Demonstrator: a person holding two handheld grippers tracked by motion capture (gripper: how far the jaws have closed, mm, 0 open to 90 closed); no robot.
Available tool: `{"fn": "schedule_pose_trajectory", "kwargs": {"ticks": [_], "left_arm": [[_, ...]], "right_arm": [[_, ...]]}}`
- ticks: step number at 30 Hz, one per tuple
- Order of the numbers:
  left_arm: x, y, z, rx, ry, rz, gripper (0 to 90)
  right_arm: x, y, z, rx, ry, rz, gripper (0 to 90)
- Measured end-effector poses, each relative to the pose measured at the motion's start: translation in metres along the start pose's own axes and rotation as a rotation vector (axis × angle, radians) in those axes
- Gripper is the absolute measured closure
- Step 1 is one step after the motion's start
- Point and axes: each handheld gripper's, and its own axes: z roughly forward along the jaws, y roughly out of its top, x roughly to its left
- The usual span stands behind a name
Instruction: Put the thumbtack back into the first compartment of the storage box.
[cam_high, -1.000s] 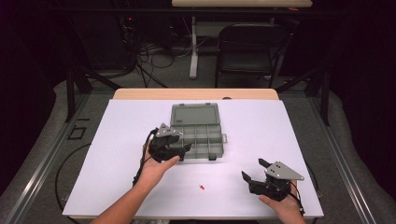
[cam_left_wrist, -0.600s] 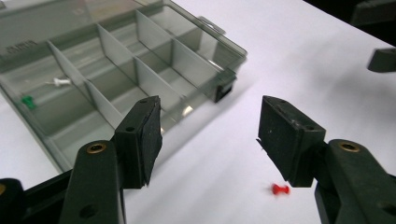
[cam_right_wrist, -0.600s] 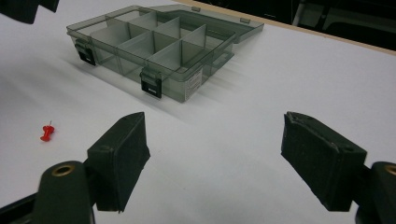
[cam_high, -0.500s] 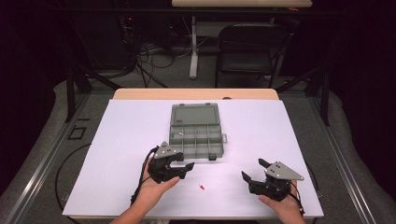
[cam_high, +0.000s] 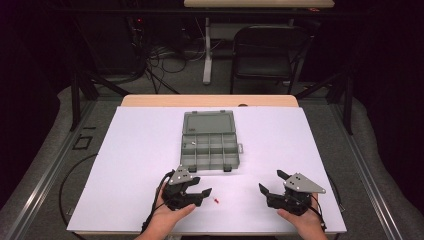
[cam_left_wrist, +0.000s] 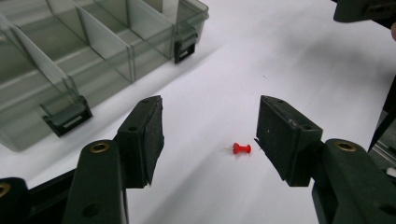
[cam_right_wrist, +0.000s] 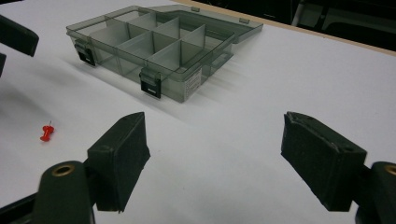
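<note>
1. White sheeting is seen over the table (cam_high: 130, 150), with a dark room, cables and a chair beyond it.
2. Since a second ago, the left hand-held gripper (cam_high: 200, 192) has been brought back from the compartment box (cam_high: 210, 150) and lowered toward the near edge of the table; the right hand-held gripper (cam_high: 272, 192) is unchanged in place.
3. The left jaws have just been closing slightly, yet are seen well apart in the left gripper view, with nothing pressed between the pads.
4. The red push pin (cam_left_wrist: 242, 149) is found lying on its side on the sheet, just ahead of the left jaws and between their lines, nearer the right-hand pad, untouched.
5. The right hand-held gripper's jaws stand wide and empty.
6. The box lies open beyond both hand-held grippers.
7. Judgement: the approach is nearly complete; a further descent and closure on the pin are required.
</note>
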Motion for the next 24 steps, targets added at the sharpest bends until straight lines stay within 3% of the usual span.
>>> {"fn": "schedule_pose_trajectory", "kwargs": {"ticks": [4,15,24], "left_arm": [[-0.002,-0.004,0.007,0.016,0.006,0.012,42.4],[-0.006,-0.012,0.024,0.045,-0.030,-0.006,48.5],[-0.012,-0.013,0.033,0.058,-0.055,0.009,53.1]], "right_arm": [[0.000,0.000,-0.001,-0.002,0.000,0.002,22.2],[0.000,0.001,-0.001,-0.002,0.003,-0.002,22.2],[0.000,0.001,-0.001,0.000,0.006,-0.003,22.2]]}}
